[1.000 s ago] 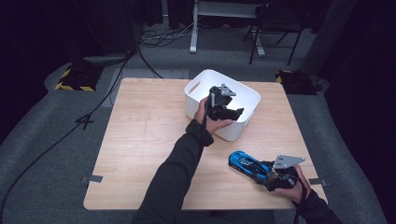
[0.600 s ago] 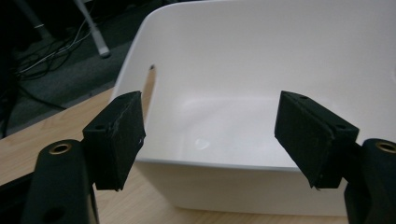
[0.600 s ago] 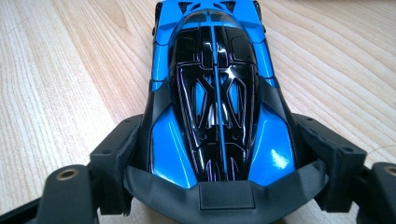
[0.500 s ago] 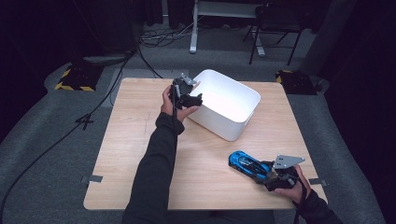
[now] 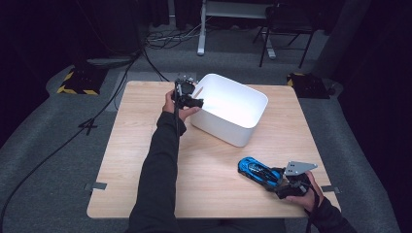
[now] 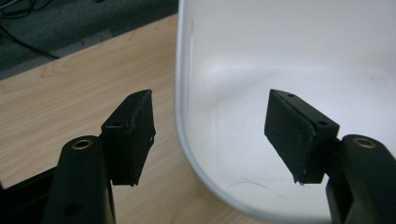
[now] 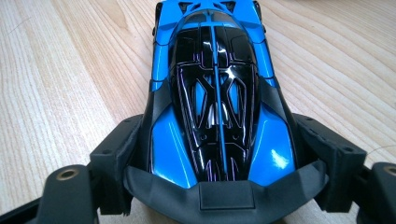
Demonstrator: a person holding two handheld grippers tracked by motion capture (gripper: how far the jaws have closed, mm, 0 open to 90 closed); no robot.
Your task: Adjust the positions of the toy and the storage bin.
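A white plastic bin (image 5: pixel 224 127) stands at the back middle of the wooden table (image 5: pixel 141 145), nothing in the part of it I see. My left gripper (image 5: pixel 187 95) is at the bin's left rim. In the left gripper view the rim (image 6: pixel 180 93) runs between the jaws of my left gripper (image 6: pixel 212 135): one pad is outside over the wood, the other inside the bin. The jaws have just been closing, and neither pad touches the wall. At the front right, my right gripper (image 5: pixel 280 179) is shut on the tail of a blue and black toy car (image 5: pixel 253 170), which rests on the table (image 7: pixel 215 93).
Behind the table stand a black chair (image 5: pixel 286 19) and a desk frame (image 5: pixel 201 29). Cables (image 5: pixel 121 73) trail over the grey floor at the left. Yellow-and-black striped blocks (image 5: pixel 77 80) lie at both back corners.
My left hand has gone from above the bin's middle to its left rim and sunk a little. The right hand and the car have kept still.
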